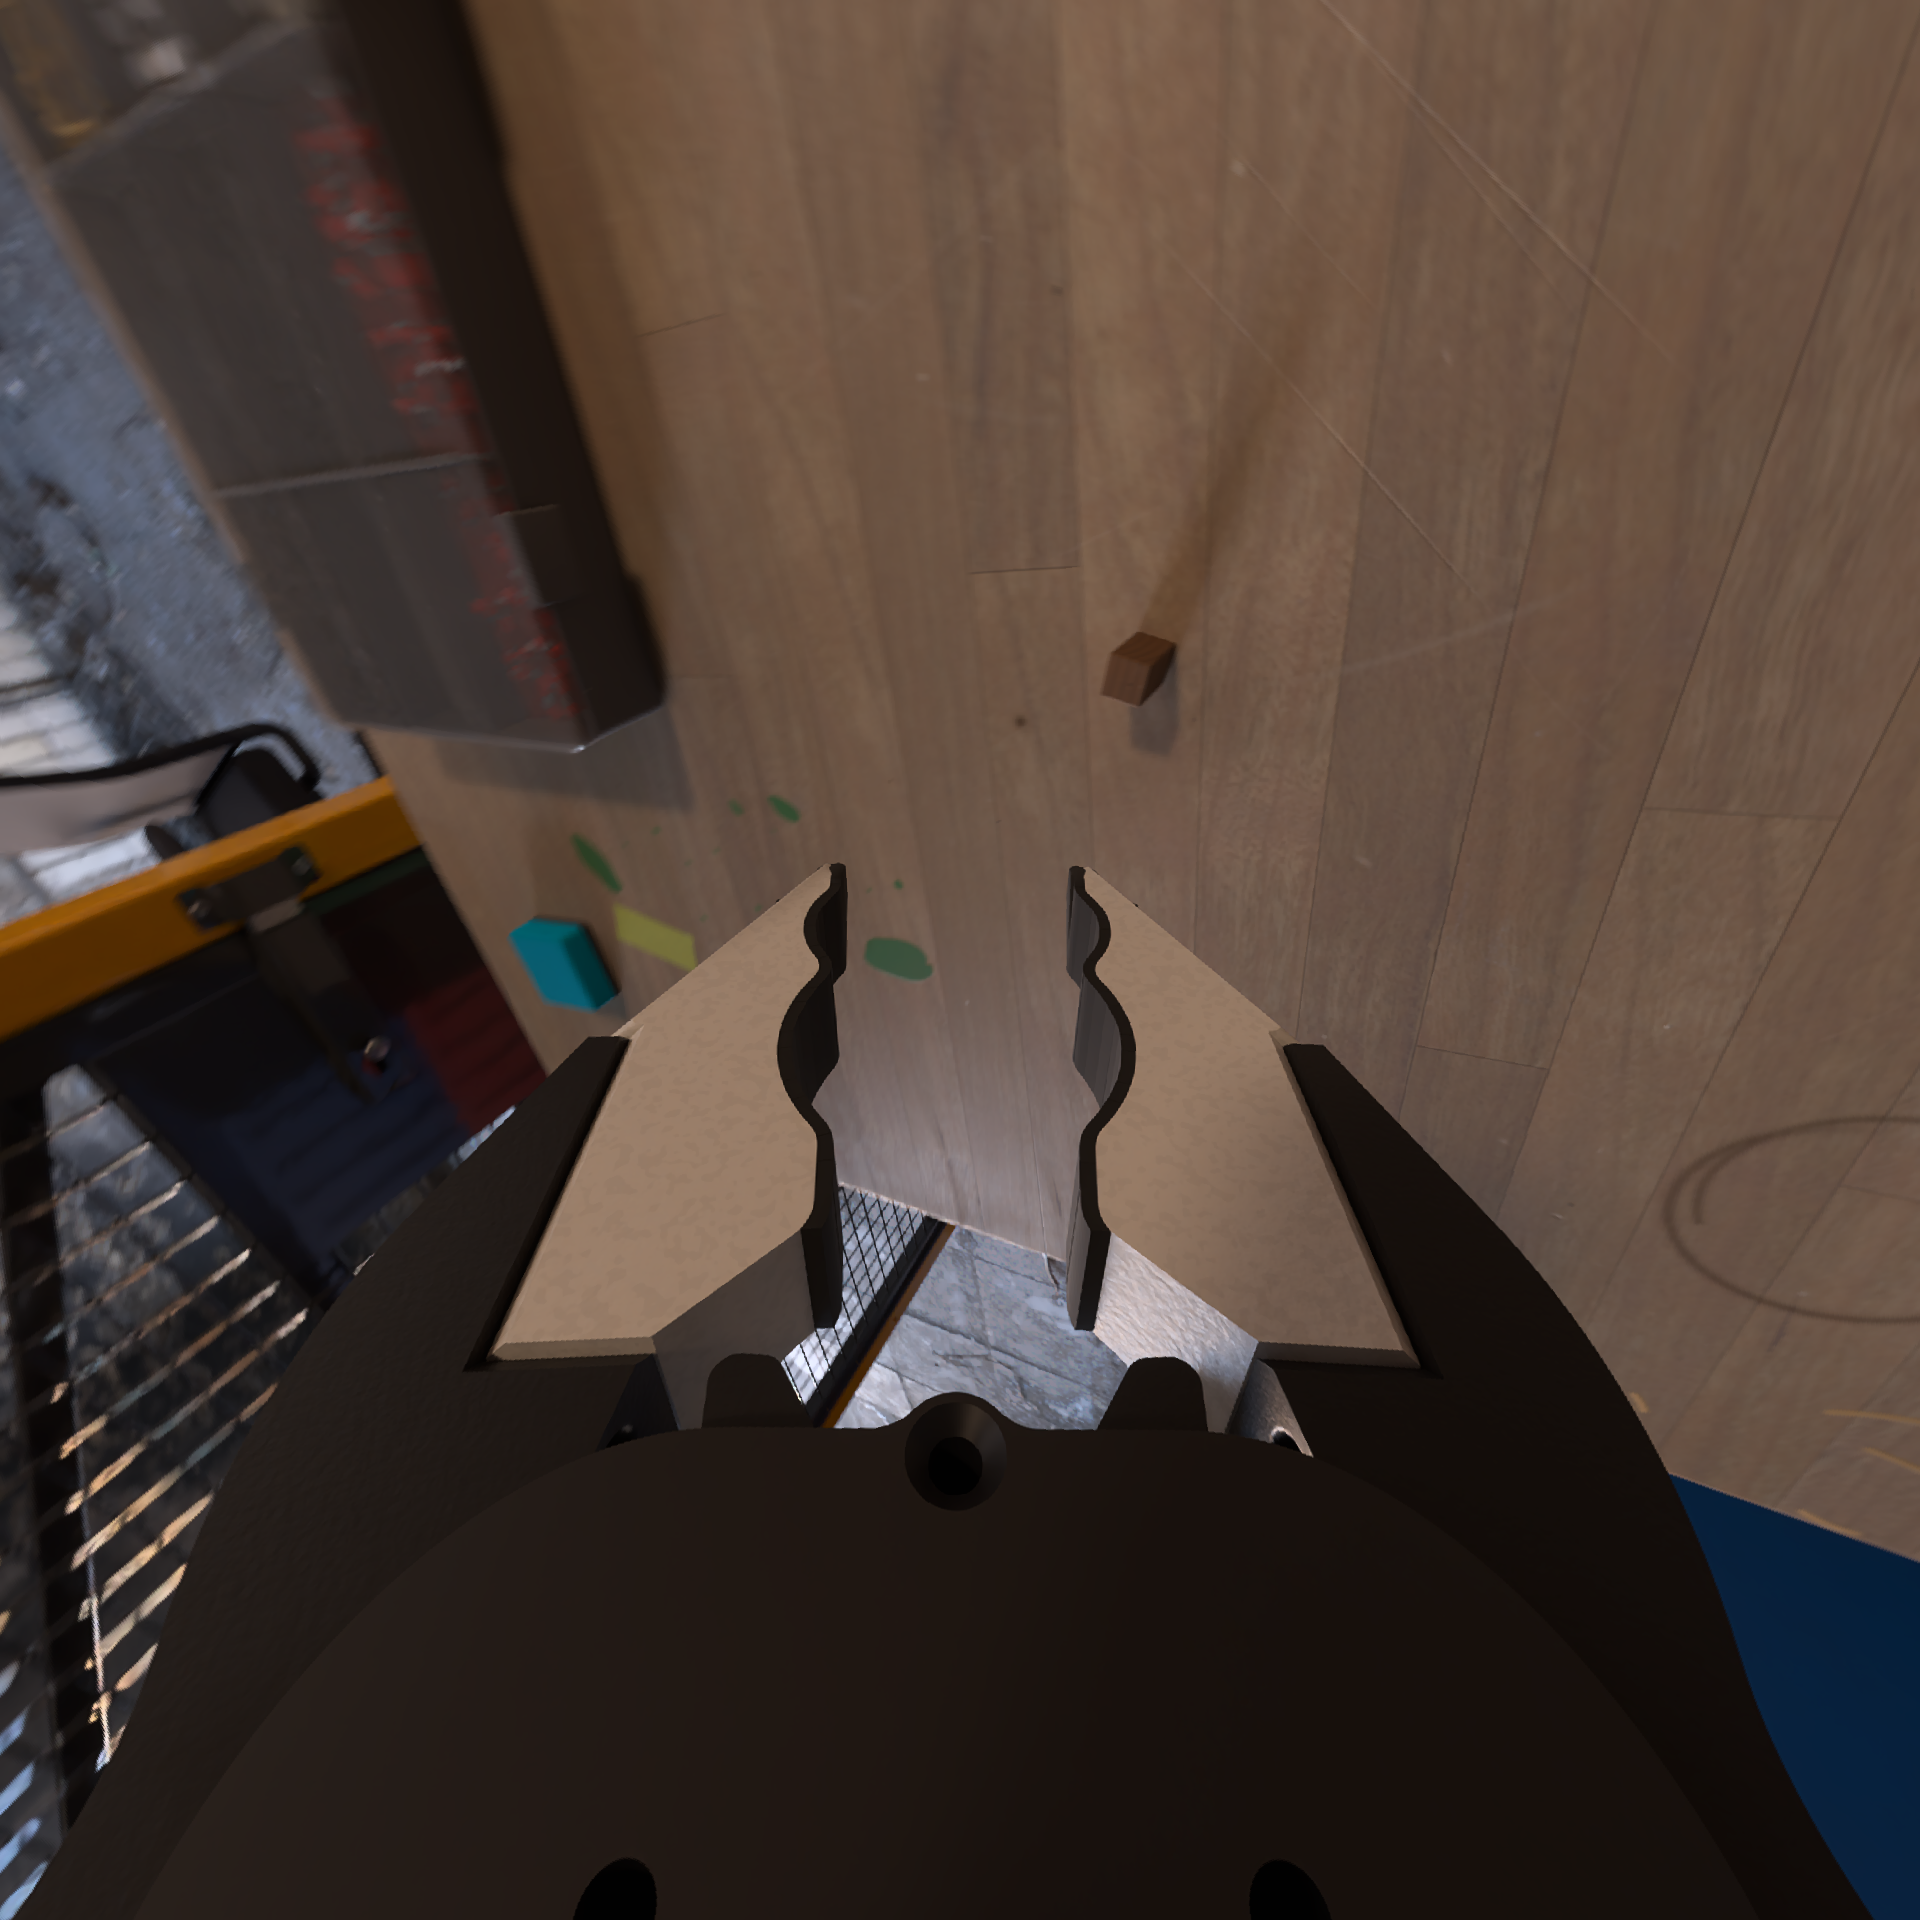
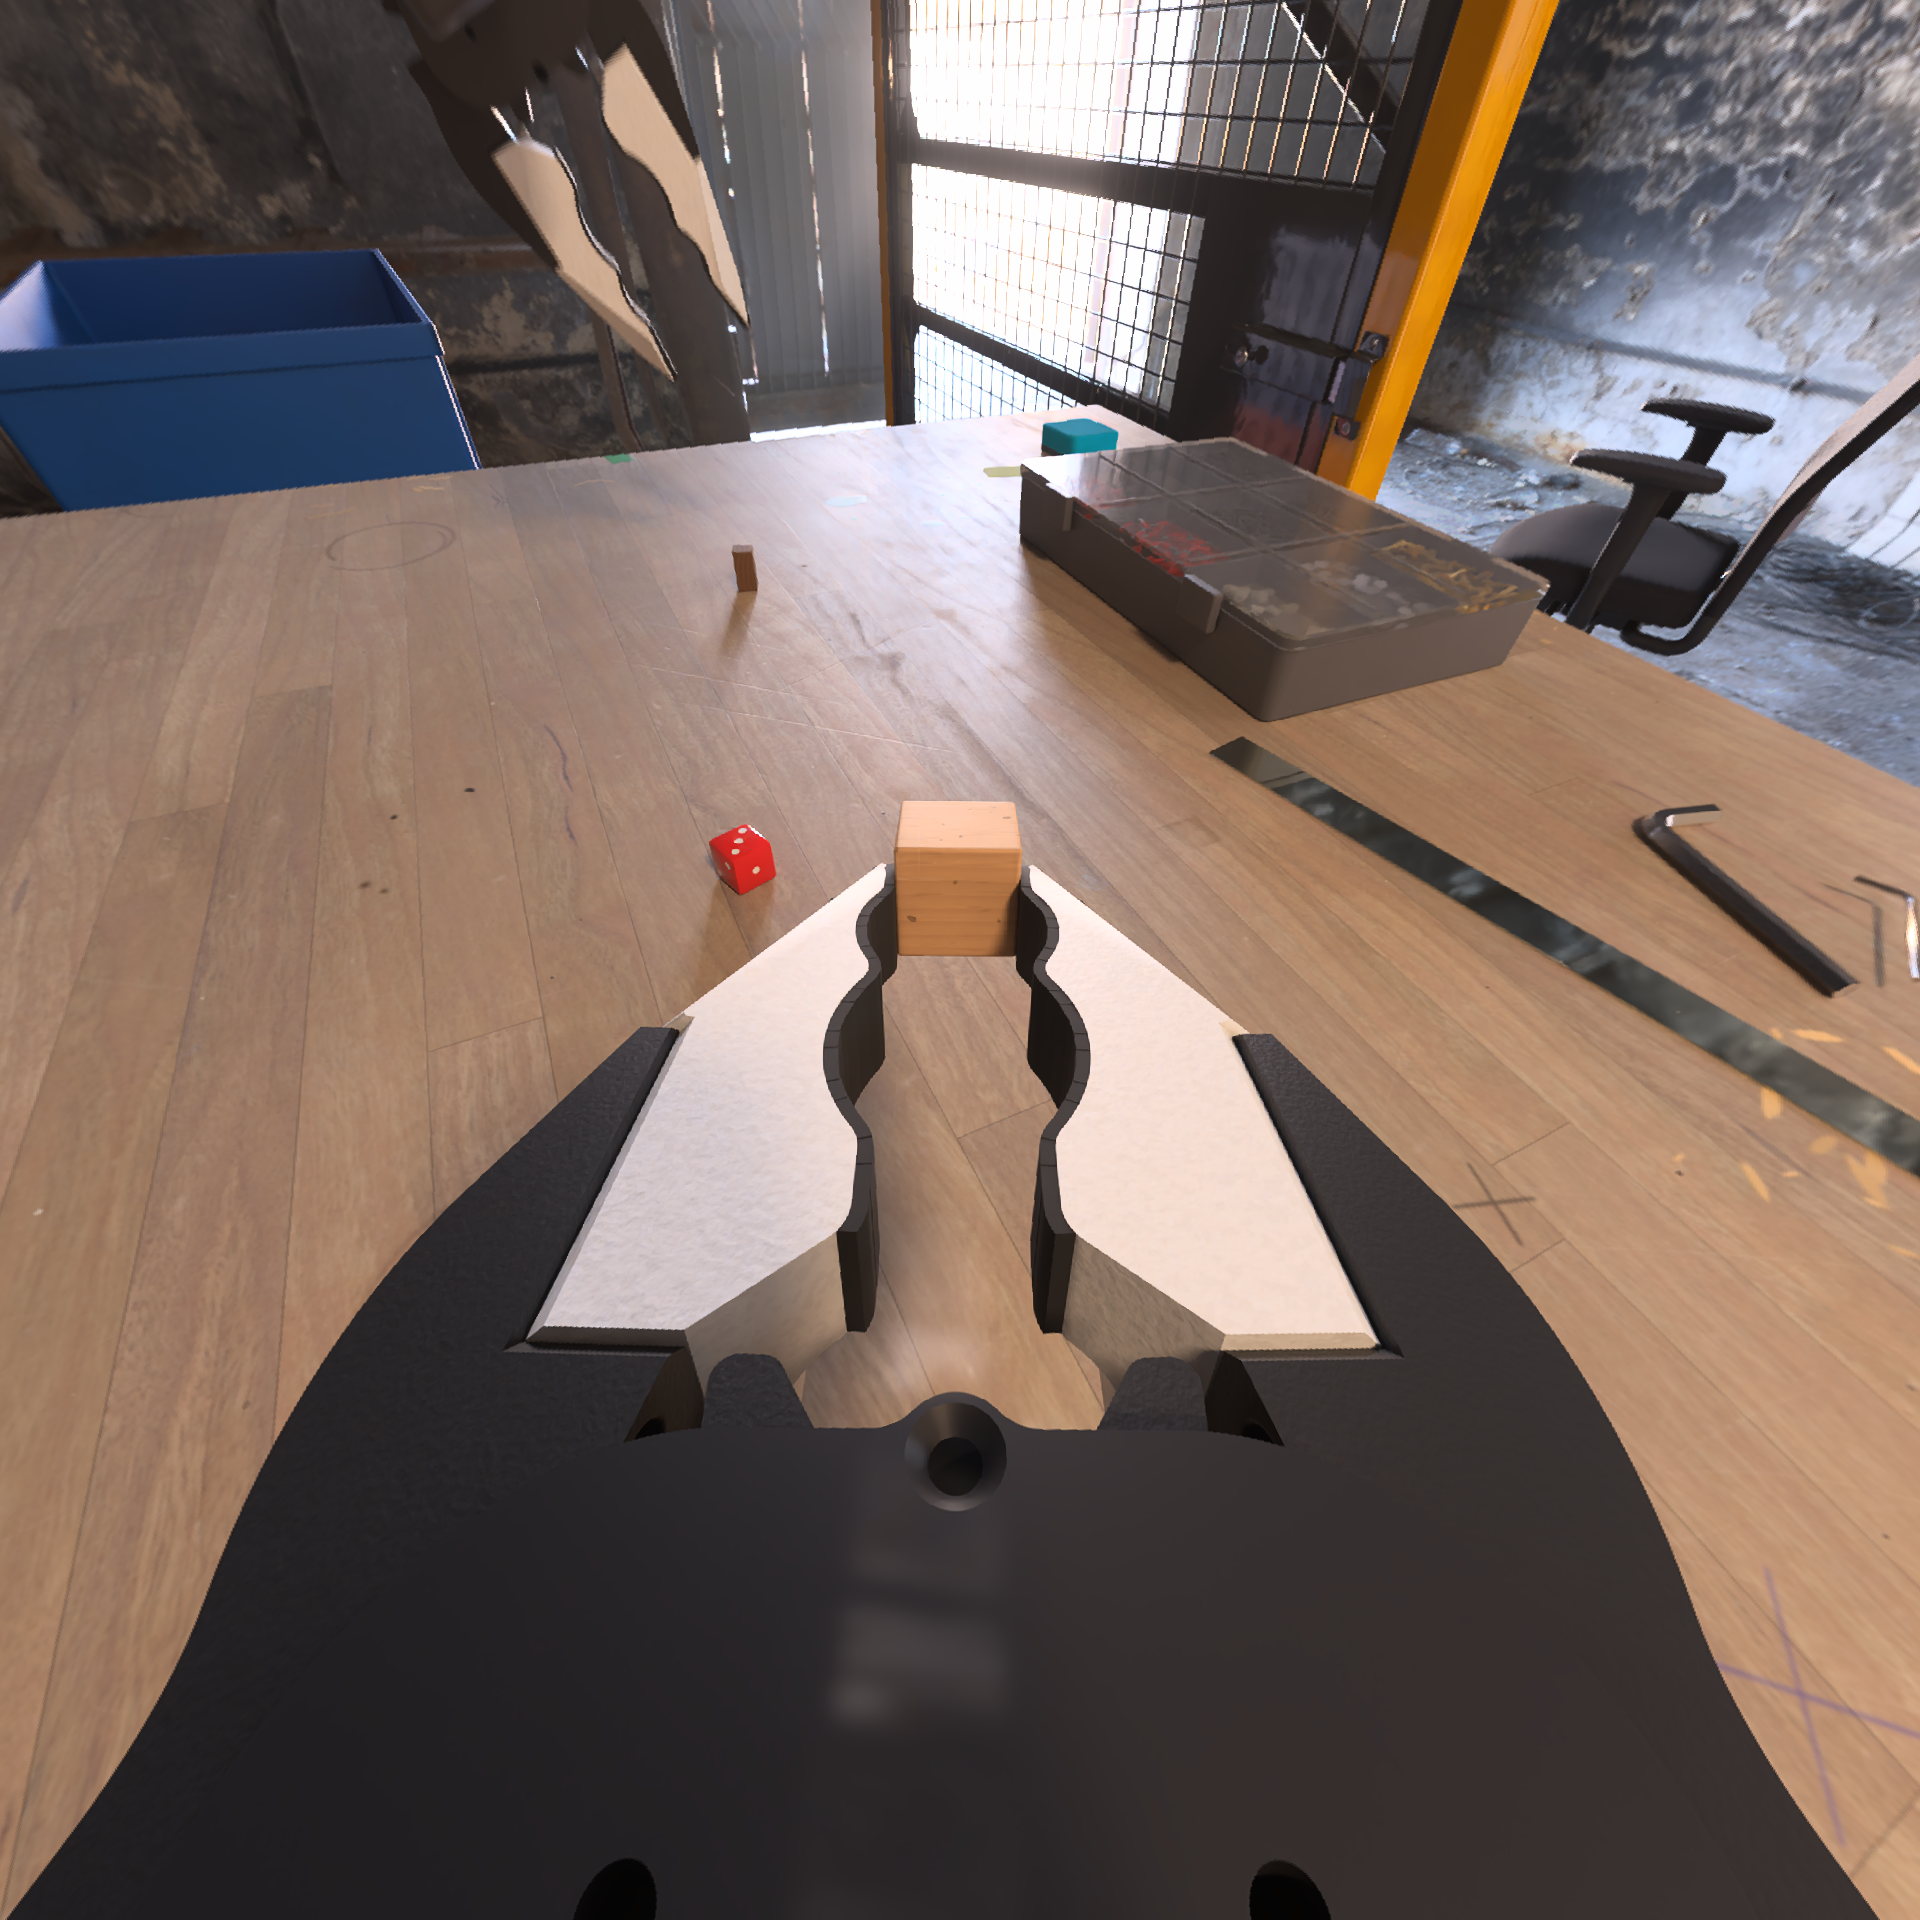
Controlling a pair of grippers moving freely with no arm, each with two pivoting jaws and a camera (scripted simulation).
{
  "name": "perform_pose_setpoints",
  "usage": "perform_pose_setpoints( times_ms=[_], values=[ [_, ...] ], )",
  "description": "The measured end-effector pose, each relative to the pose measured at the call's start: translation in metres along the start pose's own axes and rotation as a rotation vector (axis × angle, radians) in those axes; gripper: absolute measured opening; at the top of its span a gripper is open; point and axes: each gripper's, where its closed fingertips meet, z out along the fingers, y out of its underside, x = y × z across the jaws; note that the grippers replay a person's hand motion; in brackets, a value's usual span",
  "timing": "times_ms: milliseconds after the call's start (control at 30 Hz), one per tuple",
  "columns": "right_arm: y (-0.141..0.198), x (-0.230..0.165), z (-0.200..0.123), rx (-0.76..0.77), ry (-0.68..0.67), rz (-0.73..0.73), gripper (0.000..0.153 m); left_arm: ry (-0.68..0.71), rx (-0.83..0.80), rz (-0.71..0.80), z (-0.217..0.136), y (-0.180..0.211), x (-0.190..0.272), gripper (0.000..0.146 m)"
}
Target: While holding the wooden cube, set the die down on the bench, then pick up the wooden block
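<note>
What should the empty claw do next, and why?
Probably lower the left gripper toward the small dark wooden block. Its fingers are open and empty, the red die already lies on the bench, and the right gripper holds the wooden cube.

A red die [image 2: 742, 858] with white pips is seen beside a pale tan wooden cube [image 2: 956, 878]. A dark brown wooden block [image 2: 744, 567] is shown farther off, a teal block [image 2: 1078, 435] at the far right, a blue bin [image 2: 223, 416] far left, on a light brown planked bench [image 2: 312, 831].
</note>
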Motion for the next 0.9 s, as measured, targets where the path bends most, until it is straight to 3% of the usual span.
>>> perform_pose_setpoints(
  times_ms=[200, 567, 900],
  values=[
    [-0.002, 0.002, 0.001, 0.057, -0.039, 0.086, 0.021, 0.119, 0.028, 0.11, 0.048, -0.004, 0.012, 0.042],
    [0.003, 0.007, 0.002, 0.075, -0.074, 0.159, 0.021, 0.293, 0.037, 0.247, 0.087, -0.005, 0.04, 0.041],
    [0.006, 0.0, 0.006, 0.046, -0.126, 0.17, 0.021, 0.479, 0.014, 0.188, 0.089, -0.007, 0.049, 0.015]
  ],
)
